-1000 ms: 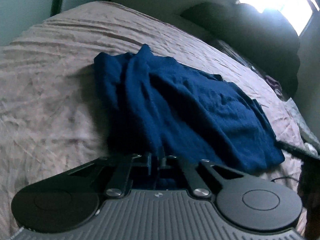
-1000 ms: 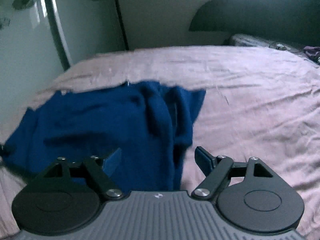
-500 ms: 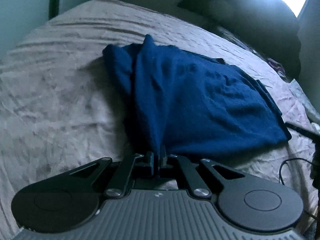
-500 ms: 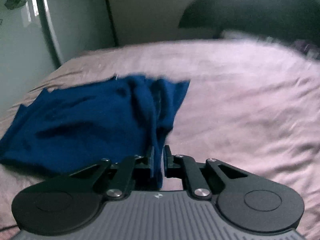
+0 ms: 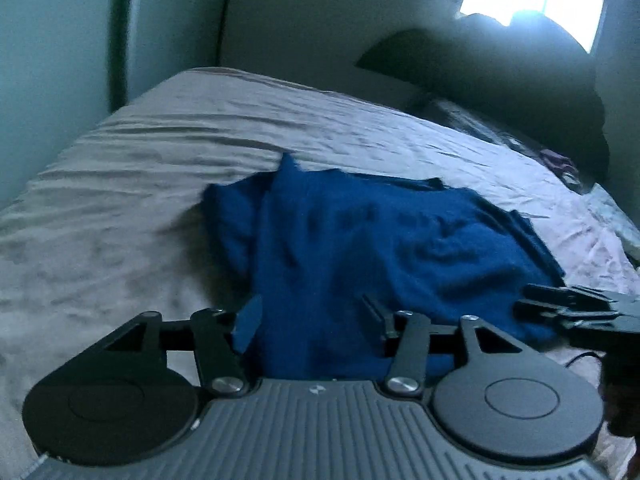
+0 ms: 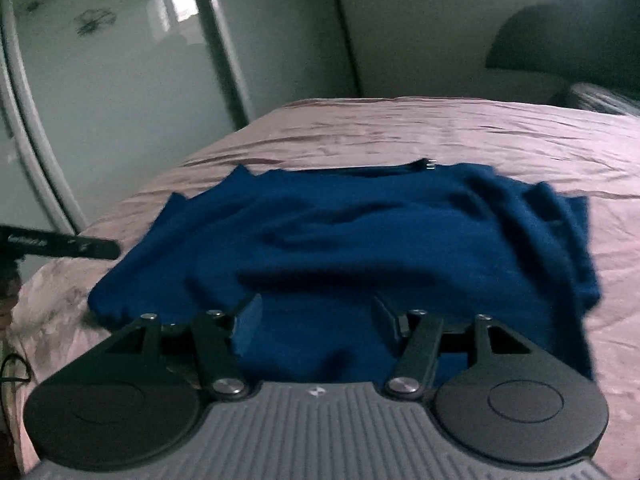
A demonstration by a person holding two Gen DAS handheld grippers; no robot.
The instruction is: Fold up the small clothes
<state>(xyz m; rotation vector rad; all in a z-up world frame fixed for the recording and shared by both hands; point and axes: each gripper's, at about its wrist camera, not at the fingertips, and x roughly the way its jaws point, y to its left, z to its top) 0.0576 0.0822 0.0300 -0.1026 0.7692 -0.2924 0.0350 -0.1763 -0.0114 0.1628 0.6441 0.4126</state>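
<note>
Bed: wrinkled pinkish-grey sheet, filling both views.
Blue garment: rumpled, lying on the bed at twelve o'clock of both tongs, a bunched fold along one side.
Left tongs: jaws have just been opening, now parted about halfway above the cloth's near edge, gripping nothing.
Right tongs: likewise just opened, about halfway, over the garment, holding nothing.
</note>
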